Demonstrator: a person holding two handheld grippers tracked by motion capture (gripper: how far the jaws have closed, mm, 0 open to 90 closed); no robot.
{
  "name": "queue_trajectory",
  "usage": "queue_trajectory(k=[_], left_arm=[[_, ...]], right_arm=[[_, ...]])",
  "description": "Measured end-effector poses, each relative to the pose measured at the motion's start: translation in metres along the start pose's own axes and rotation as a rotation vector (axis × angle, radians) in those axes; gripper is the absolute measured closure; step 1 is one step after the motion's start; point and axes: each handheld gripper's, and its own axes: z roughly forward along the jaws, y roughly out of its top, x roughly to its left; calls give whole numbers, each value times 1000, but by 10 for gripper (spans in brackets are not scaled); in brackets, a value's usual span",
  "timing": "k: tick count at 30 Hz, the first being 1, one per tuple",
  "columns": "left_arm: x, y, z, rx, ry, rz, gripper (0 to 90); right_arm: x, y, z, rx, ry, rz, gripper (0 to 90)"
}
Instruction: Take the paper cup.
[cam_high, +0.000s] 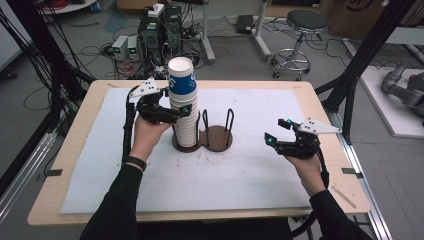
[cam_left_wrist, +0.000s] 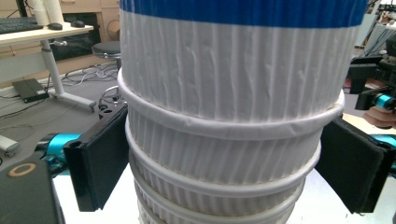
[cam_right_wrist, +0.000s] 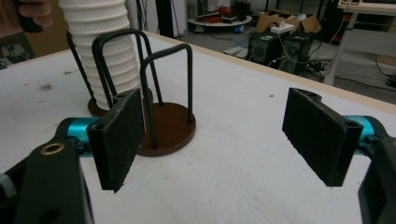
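Paper cups (cam_high: 183, 107), nested in a tall stack, stand in the left ring of a brown wire holder (cam_high: 218, 134) at the middle of the frame, on the table (cam_high: 75, 165). Left gripper (cam_high: 181, 113) reaches level from the stack's left; its jaws flank the cups (cam_left_wrist: 224, 126), the pads at the rims. Right gripper (cam_high: 277, 131) hovers well apart at right, jaws half open and empty, bare mat all around it.

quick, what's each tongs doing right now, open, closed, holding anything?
Left tongs: around the stack of paper cups, pads at its sides, firm grip cannot be told.
Right tongs: open, holding nothing.
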Motion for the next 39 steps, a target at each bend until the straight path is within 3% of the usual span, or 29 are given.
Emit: queue_trajectory(k=[5,11,18,28,34,36,39], left_arm=[[0,0,0,1,-1,2,111],[0,0,0,4,0,7,112],[0,0,0,3,0,6,112],[0,0,0,6,1,9,113],[-1,0,0,5,2,8,113],[0,0,0,5,2,9,113],[-1,0,0,6,2,8,113]], right_arm=[[6,14,3,-4,34,-23,216],[19,50,18,-11,94,-84,217],[27,78,36,-30,135,-115,218],[40,118,68,-51,191,-131,218],[51,144,85,-67,214,-167,230],[54,156,95,-71,246,-141,231],[57,164,101,-90,249,-132,231]])
